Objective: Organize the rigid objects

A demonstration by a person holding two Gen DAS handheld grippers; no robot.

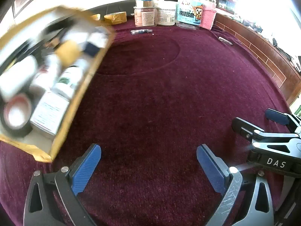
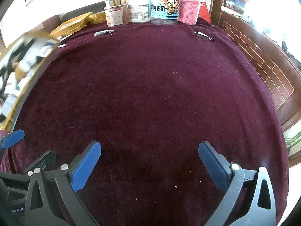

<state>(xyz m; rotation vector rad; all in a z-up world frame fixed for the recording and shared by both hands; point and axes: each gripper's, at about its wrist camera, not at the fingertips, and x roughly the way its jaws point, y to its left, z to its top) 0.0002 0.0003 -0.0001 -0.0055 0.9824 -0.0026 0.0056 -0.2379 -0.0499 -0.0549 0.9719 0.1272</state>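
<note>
Left gripper [image 1: 148, 166]: blue ribbed fingers [image 1: 87, 166] spread to full width, nothing between them, only dark maroon cloth-covered counter [image 1: 160, 103] beneath. Right gripper [image 2: 149, 164]: blue fingers [image 2: 86, 166] likewise at full spread, empty, angled down over bare cloth. Both held side by side, each visible at the edge of the other's view.

Left of the left gripper: brown cardboard box [image 1: 75, 98], blurred, packed with rigid objects: white bottles [image 1: 62, 82], a roll with a red-and-white core [image 1: 16, 113], a flat white labelled packet [image 1: 49, 113]; contents otherwise too smeared to identify.

Far edge of counter, in a row: roll of tan packing tape [image 1: 115, 18], clear plastic jar with a pink label [image 1: 145, 16], white tub with printed label [image 1: 166, 16], clear jar with blue cartoon label [image 1: 190, 13], container in a pink knitted sleeve [image 1: 207, 17]. Just in front of the jars: small clear tube with dark cap [image 1: 141, 31], lying flat. Toward the right edge: small metal clip-like item [image 1: 225, 41], lying flat, exact type unclear
</note>
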